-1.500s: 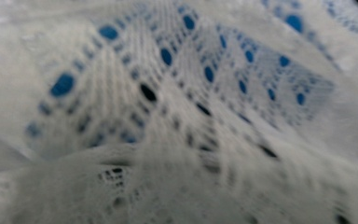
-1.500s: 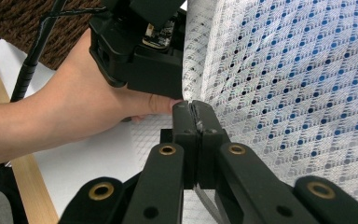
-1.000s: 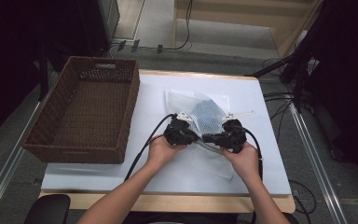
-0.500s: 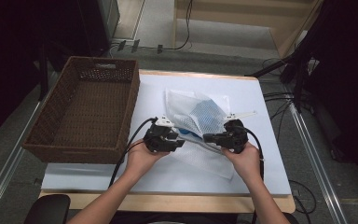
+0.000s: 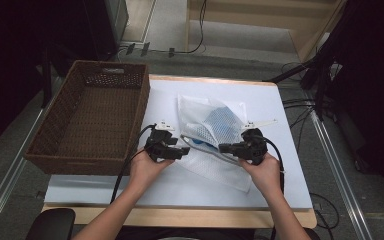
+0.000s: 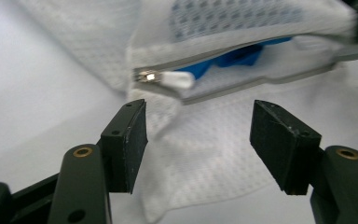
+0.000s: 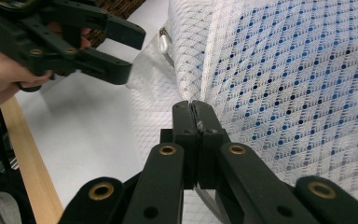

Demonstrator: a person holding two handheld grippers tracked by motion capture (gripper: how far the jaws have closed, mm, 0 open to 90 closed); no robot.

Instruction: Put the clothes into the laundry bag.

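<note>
On the white table (image 5: 290, 165), between the two grippers, lies a white mesh bag (image 5: 215, 125) with its zipper partly undone and something blue inside. Left gripper (image 5: 182, 151) sits just left of the zipper pull (image 6: 165, 78), its jaws spread and just been opening, nothing between them but mesh below. Right gripper (image 5: 224, 147) has its jaws pressed together, pinching the bag's edge at the zipper's other end. A wicker basket (image 5: 60, 150) stands to the left
</note>
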